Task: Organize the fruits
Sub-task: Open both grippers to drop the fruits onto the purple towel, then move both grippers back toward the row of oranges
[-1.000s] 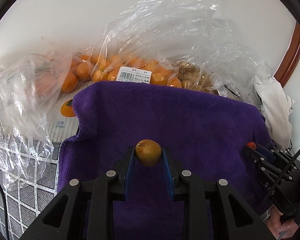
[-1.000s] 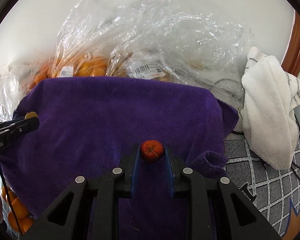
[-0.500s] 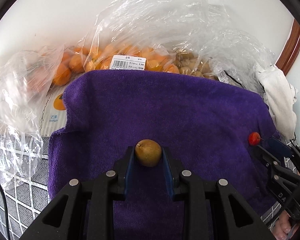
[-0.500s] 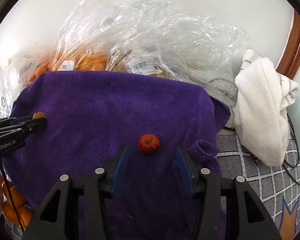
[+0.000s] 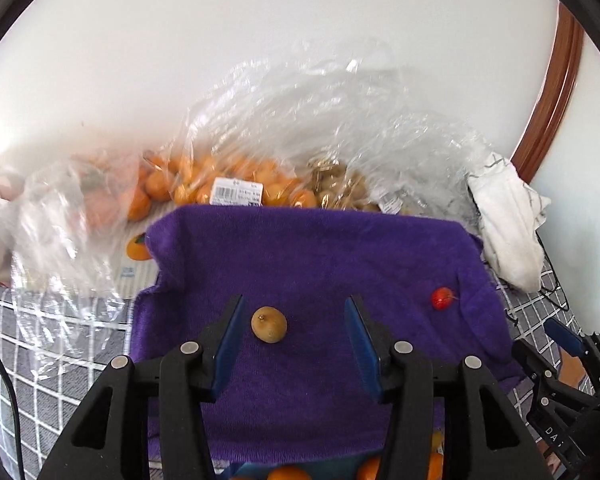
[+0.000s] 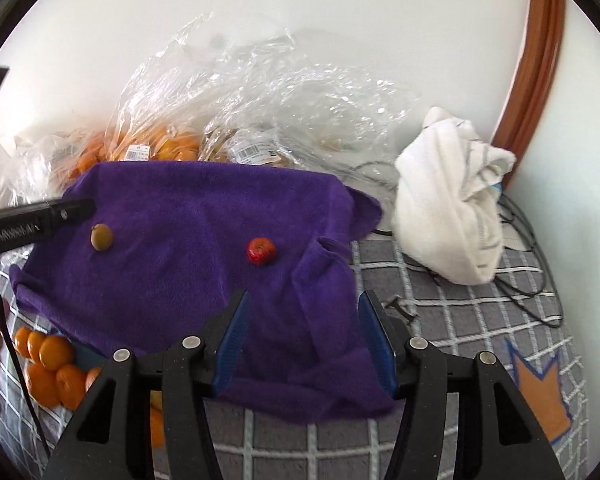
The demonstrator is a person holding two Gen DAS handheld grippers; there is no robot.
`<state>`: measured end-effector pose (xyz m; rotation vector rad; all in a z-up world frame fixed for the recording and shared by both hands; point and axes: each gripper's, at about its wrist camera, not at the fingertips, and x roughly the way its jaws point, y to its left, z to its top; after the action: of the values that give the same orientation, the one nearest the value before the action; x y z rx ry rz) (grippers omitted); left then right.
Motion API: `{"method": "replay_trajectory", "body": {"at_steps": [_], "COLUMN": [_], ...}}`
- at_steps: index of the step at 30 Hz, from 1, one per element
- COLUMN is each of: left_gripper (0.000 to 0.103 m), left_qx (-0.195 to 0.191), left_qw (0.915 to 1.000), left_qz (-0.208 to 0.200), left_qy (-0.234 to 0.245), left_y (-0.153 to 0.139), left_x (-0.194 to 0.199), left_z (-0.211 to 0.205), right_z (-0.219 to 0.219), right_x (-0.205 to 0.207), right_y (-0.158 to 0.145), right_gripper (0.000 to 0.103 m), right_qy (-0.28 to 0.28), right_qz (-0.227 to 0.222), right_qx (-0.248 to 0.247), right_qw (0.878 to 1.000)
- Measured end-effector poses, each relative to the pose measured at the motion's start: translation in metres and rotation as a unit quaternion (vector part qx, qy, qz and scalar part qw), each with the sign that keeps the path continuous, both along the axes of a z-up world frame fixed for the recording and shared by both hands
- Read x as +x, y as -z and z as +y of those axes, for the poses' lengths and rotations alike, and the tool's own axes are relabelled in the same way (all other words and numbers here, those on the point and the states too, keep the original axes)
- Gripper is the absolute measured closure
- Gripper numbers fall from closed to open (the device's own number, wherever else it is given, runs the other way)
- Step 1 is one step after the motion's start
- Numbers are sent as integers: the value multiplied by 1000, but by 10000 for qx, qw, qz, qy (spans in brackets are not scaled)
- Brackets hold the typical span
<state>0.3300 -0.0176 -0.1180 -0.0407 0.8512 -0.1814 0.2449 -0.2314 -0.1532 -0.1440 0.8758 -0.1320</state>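
A small brown-yellow fruit [image 5: 269,324] lies on the purple towel [image 5: 320,264] between the open fingers of my left gripper [image 5: 294,340], touching neither. It also shows in the right wrist view [image 6: 101,237]. A small red fruit [image 6: 261,251] lies on the purple towel [image 6: 204,208], ahead and left of my open, empty right gripper [image 6: 306,340]. The red fruit shows at the towel's right in the left wrist view [image 5: 442,298]. The left gripper's tip [image 6: 72,208] shows at the left of the right wrist view.
Clear plastic bags of oranges [image 5: 204,184] and brown fruits [image 5: 340,188] lie behind the towel against a white wall. A white cloth [image 6: 452,208] lies to the right on a grey checked mat [image 6: 460,320]. Loose oranges [image 6: 52,364] lie at the towel's front left.
Both grippers opened and pulled back. The brown-yellow fruit left my left gripper and the red fruit left my right gripper; both now lie on the towel.
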Motion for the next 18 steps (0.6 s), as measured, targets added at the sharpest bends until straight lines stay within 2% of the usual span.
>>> {"method": "replay_trajectory", "body": {"at_steps": [2,5,7,12,18], "left_gripper": [55,55,55,55,55], "left_qx": [65,205,143,15,-77], "left_qw": [9999,9996,9998,9993,9966], "left_qz": [-119,-168,-92,-114,293], "left_qy": [41,-31,-48,-345,-761], "left_y": [-5,-8,-9,-2,19], "left_x": [-11,-24,-37,-69,-98], "left_z": [1,5,15,55,100], "right_z": [-2,-7,-9,-2,17], "right_x": [-11,-26,-34,-46,-67], "right_y": [-10,-21,-22,-9,11], "right_gripper": [48,48,48,48,48], "right_qy": [63,155,225,93,-289], "right_qz": [-77,-201,-191,19,125], "right_qx": [-135,-13,137,416,715], "right_qw": [9999,9997,9995,9991,9969]}}
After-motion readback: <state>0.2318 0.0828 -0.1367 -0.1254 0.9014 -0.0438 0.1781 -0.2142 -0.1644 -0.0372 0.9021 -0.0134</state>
